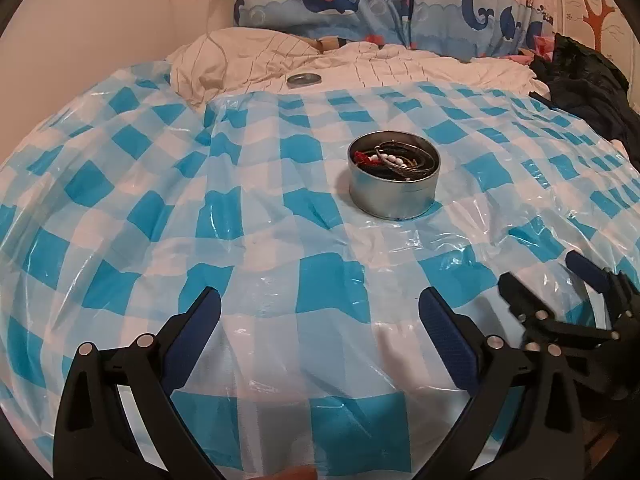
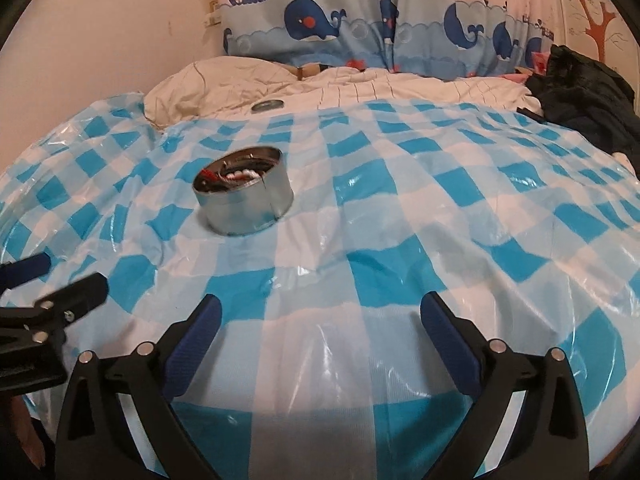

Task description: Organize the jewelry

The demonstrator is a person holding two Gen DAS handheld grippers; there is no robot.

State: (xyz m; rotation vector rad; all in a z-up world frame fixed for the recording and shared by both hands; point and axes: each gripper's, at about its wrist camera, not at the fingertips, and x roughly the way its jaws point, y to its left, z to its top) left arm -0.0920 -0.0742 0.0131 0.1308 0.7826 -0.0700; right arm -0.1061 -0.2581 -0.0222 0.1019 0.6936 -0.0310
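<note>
A round, shallow silver metal tin point(image 1: 394, 176) sits open on the blue-and-white checked plastic sheet point(image 1: 256, 184) spread over the bed, right of centre in the left wrist view and left of centre in the right wrist view. Inside it lies a tangle of jewelry point(image 1: 386, 160): white beads, something red, dark loops. What looks like its flat round metal lid point(image 1: 304, 80) rests well apart, up on the cream striped bedding point(image 1: 400, 68) near the top of the frame.

The left gripper point(image 1: 320, 310) hangs low in its own view with its blue-padded jaws spread wide and nothing between them. The right gripper point(image 2: 320, 312) is spread the same, also empty.

The risks I see: the sheet is slick and wrinkled over a soft mattress, so a push on the tin's wall could slide or tip it and spill the pieces. The jewelry looks knotted together, so pulling one strand may drag the rest out. Thin chains could also slip through wide pads.
</note>
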